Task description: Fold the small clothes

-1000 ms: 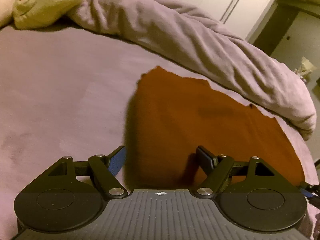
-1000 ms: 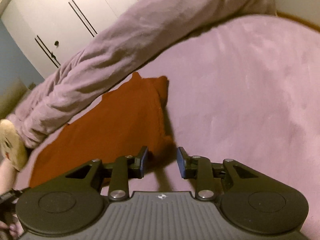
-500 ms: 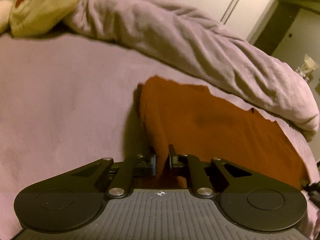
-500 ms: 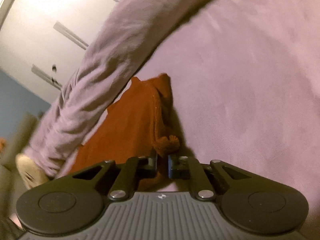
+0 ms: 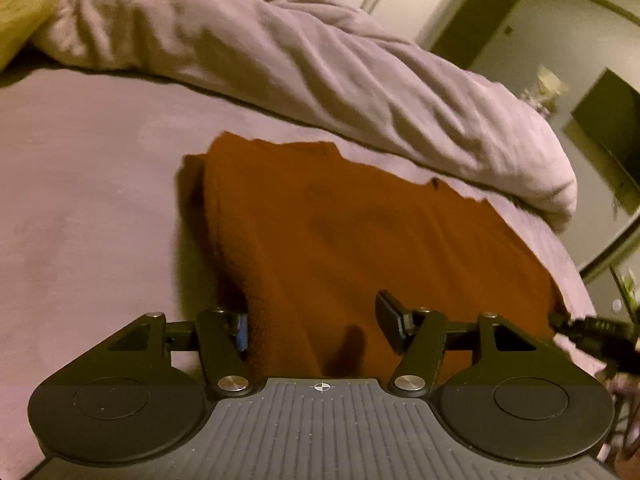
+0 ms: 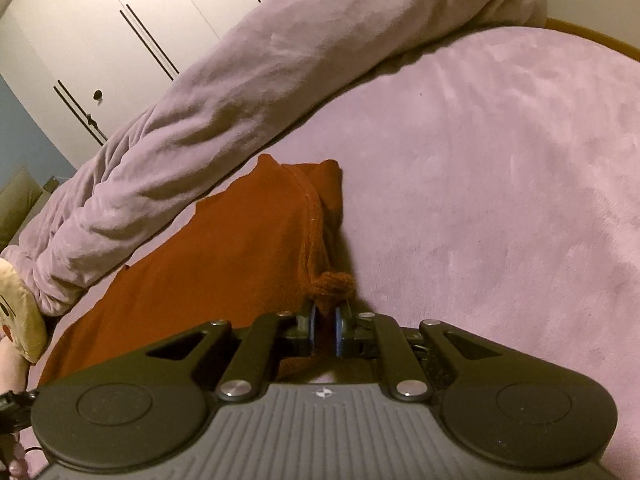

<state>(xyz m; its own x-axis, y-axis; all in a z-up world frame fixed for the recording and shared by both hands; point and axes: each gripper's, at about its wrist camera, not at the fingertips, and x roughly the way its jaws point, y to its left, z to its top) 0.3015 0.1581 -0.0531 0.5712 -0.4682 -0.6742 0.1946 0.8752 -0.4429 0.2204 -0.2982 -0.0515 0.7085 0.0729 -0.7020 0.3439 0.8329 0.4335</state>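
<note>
A rust-orange knit garment (image 5: 360,240) lies spread on the purple bed cover (image 5: 80,208). My left gripper (image 5: 316,324) is open, its fingers standing wide apart over the garment's near left edge, with cloth between them but not pinched. In the right wrist view the same garment (image 6: 224,248) runs away to the left. My right gripper (image 6: 325,330) is shut on the garment's near right corner, and a small bunch of knit cloth sticks up just beyond the blue pads (image 6: 313,326).
A rolled lilac duvet (image 5: 320,64) lies along the far side of the garment, also in the right wrist view (image 6: 224,80). A yellow plush toy (image 6: 16,312) sits at the bed's end. White wardrobe doors (image 6: 120,12) stand behind. The other gripper (image 5: 592,336) shows at right.
My left gripper was open, shut on the garment's left edge half a second ago, and has opened wide again. My right gripper shut on the right corner and stays shut.
</note>
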